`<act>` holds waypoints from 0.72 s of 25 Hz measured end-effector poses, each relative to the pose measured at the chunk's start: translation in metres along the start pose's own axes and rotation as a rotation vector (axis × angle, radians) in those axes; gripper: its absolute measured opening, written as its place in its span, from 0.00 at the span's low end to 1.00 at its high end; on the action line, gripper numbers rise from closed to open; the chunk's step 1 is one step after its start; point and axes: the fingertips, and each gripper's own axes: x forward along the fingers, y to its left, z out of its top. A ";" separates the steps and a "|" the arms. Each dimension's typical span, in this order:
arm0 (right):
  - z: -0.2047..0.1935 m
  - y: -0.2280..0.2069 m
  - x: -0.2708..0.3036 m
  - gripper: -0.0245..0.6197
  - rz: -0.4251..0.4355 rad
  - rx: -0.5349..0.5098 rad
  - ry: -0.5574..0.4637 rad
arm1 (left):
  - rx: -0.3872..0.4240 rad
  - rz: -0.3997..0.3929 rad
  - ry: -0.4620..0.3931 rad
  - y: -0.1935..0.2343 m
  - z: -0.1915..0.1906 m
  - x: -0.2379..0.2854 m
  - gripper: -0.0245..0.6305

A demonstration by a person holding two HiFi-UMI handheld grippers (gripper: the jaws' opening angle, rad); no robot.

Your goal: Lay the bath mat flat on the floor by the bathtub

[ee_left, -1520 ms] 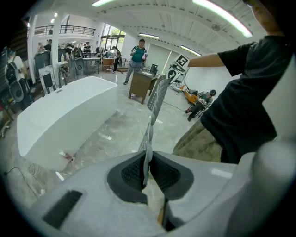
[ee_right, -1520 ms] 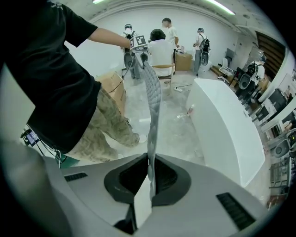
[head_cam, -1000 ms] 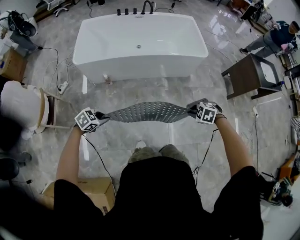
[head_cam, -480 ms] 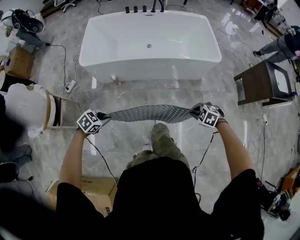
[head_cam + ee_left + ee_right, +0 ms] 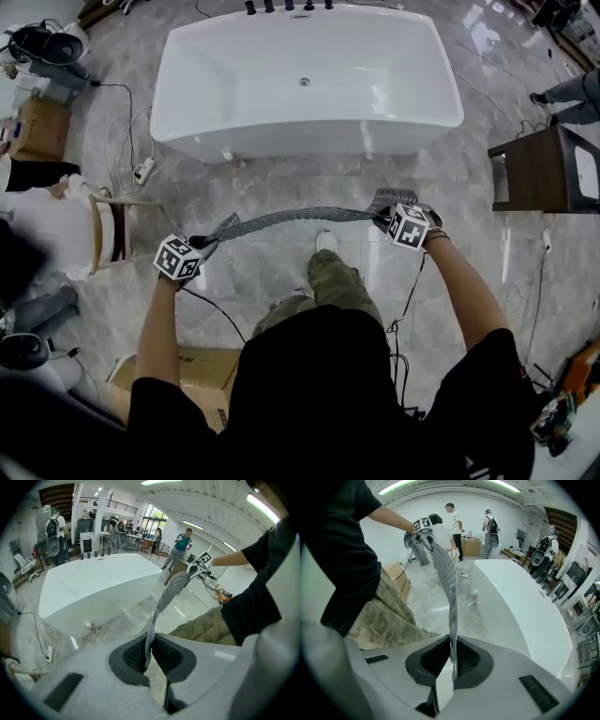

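My left gripper (image 5: pixel 147 648) and right gripper (image 5: pixel 453 653), each clenched on one end, hold the grey perforated rubber bath mat (image 5: pixel 300 215) stretched in mid-air over the grey marble floor (image 5: pixel 234 187) beside the white freestanding bathtub (image 5: pixel 309 84), so it can land flat.

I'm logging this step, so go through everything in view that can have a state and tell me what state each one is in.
bath mat: held up off the floor, stretched between the two grippers, not yet laid flat.
left gripper: jaws shut on one end of the bath mat.
right gripper: jaws shut on the other end of the bath mat.
bathtub: upright, empty, no water showing.
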 end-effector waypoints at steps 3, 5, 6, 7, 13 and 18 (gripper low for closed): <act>-0.008 -0.021 0.013 0.07 0.022 0.014 0.000 | -0.049 0.006 0.007 0.009 0.004 0.018 0.08; -0.012 -0.034 0.023 0.07 0.029 0.030 0.005 | -0.073 -0.001 0.012 0.015 0.004 0.030 0.08; -0.013 -0.039 0.028 0.07 0.028 0.045 0.007 | -0.080 -0.007 0.015 0.018 0.002 0.034 0.08; -0.013 -0.042 0.035 0.07 0.023 0.065 0.007 | -0.083 -0.012 0.018 0.022 0.000 0.039 0.08; -0.022 -0.039 0.081 0.07 -0.011 0.158 0.017 | -0.120 -0.011 -0.026 0.042 -0.028 0.075 0.08; -0.038 -0.033 0.122 0.07 -0.012 0.200 0.048 | -0.148 -0.011 -0.023 0.058 -0.062 0.114 0.08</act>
